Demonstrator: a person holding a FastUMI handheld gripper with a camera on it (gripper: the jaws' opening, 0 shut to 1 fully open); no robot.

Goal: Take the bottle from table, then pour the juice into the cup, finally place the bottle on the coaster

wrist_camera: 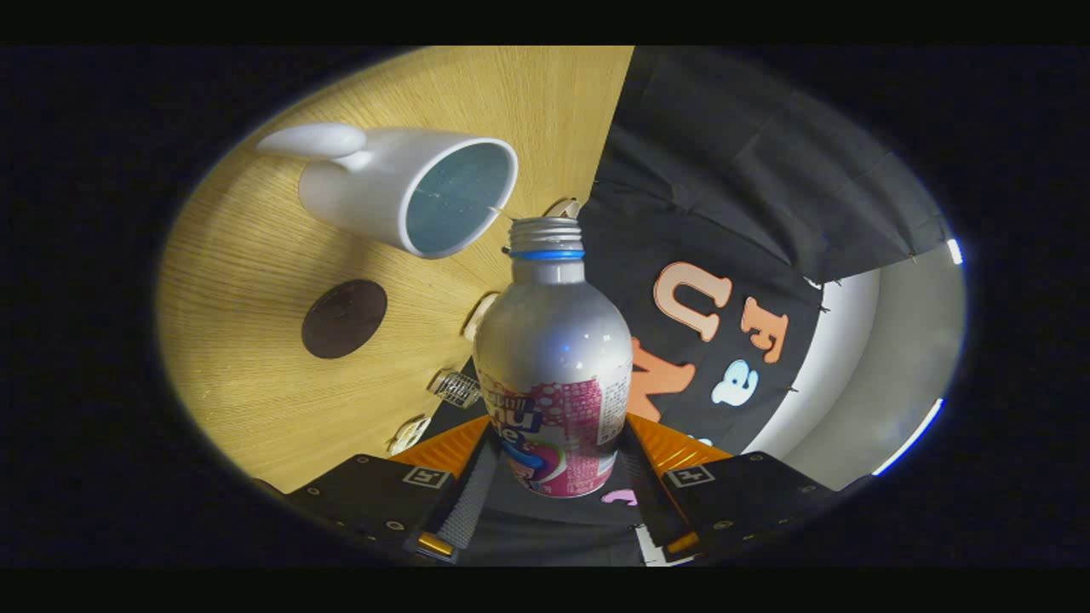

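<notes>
Silver bottle (553,358) clamped low on label between gripper (553,477) fingers, tilted, uncapped mouth just short of cup (409,191) rim. Risk: juice misses cup, spills on wooden table (255,383); low grip may slip. Coaster (344,318) beside cup, beyond bottle.

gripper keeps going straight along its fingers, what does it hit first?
Nothing new at once: the gripper is shut on the bottle. Beyond the bottle's open mouth, the white cup rim looks nearest, though depth is unclear.

Wooden table (255,400) — small tags (457,388) along its edge; black cloth wall (724,170).
</notes>
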